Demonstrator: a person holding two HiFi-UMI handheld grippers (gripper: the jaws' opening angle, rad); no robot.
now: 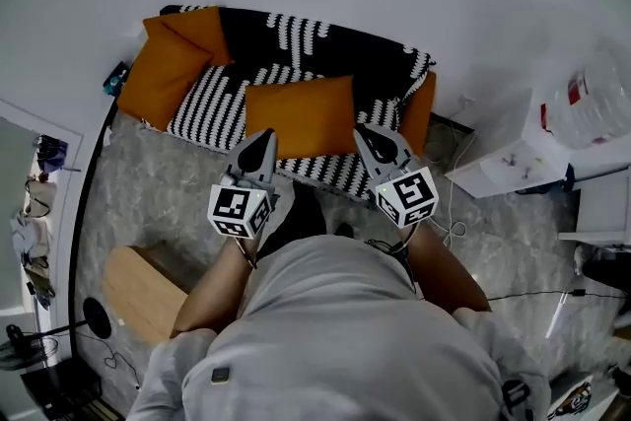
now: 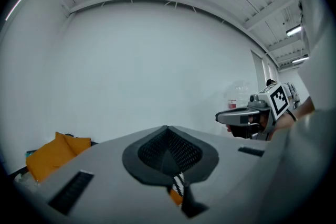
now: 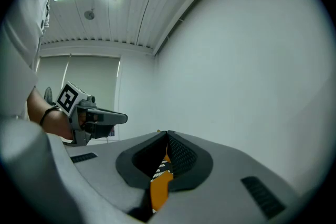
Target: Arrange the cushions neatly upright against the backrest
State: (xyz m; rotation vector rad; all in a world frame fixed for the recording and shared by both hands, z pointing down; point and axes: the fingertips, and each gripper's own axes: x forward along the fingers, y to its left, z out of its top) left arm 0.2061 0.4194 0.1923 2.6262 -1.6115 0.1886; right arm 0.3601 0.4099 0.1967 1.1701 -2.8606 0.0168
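Note:
A sofa (image 1: 296,44) with a black-and-white patterned cover holds three orange cushions. One cushion (image 1: 168,69) leans in the left corner. A second (image 1: 301,116) lies on the middle of the seat. The third (image 1: 419,113) stands at the right end. My left gripper (image 1: 258,141) and right gripper (image 1: 370,135) hover side by side over the seat's front edge, at the middle cushion's two lower corners. Both are shut and hold nothing. The left gripper view shows the left cushion (image 2: 52,157) and the right gripper (image 2: 247,115). In the right gripper view, orange cushion fabric (image 3: 160,186) shows below the jaws.
A wooden stool or small table (image 1: 138,286) stands on the floor at the lower left. A white cabinet (image 1: 513,158) and a large water bottle (image 1: 592,99) are on the right. Cables (image 1: 449,232) lie on the floor by the sofa's right end. A white wall is behind the sofa.

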